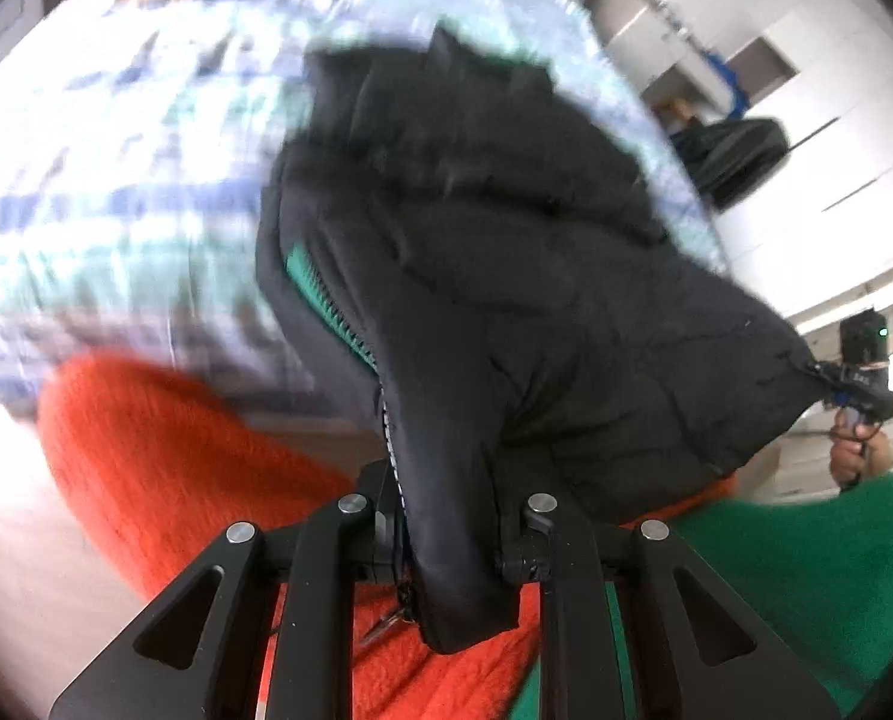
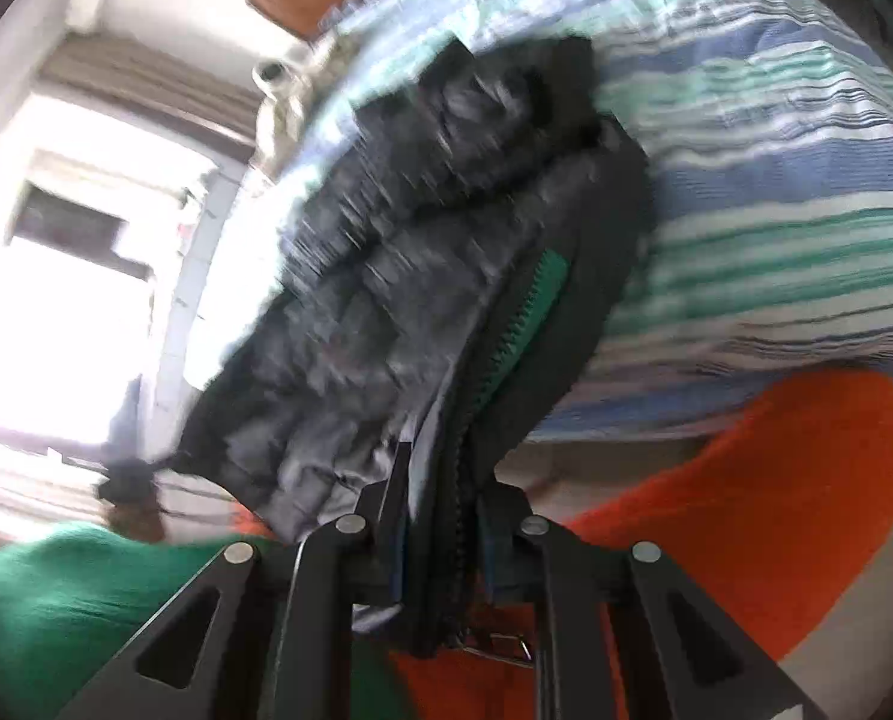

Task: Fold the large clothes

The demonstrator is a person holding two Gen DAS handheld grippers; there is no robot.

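Note:
A black quilted jacket (image 1: 506, 276) with a green-backed zipper (image 1: 320, 294) hangs lifted above the bed, stretched between both grippers. In the left wrist view my left gripper (image 1: 446, 519) is shut on the jacket's hem beside the zipper. Far to the right in that view, the right gripper (image 1: 854, 384) pinches the other corner, with a hand under it. In the right wrist view, the right gripper (image 2: 440, 510) is shut on the jacket (image 2: 386, 324) along its zipper edge. The left gripper (image 2: 128, 477) appears small and blurred at the left, holding the far corner.
A bed with a blue, green and white striped sheet (image 1: 116, 180) lies under the jacket. Fuzzy orange fabric (image 1: 164, 450) and green fabric (image 1: 806, 576) fill the near foreground. White cabinets (image 1: 806, 120) stand to the right; a bright window (image 2: 68, 300) shows in the right wrist view.

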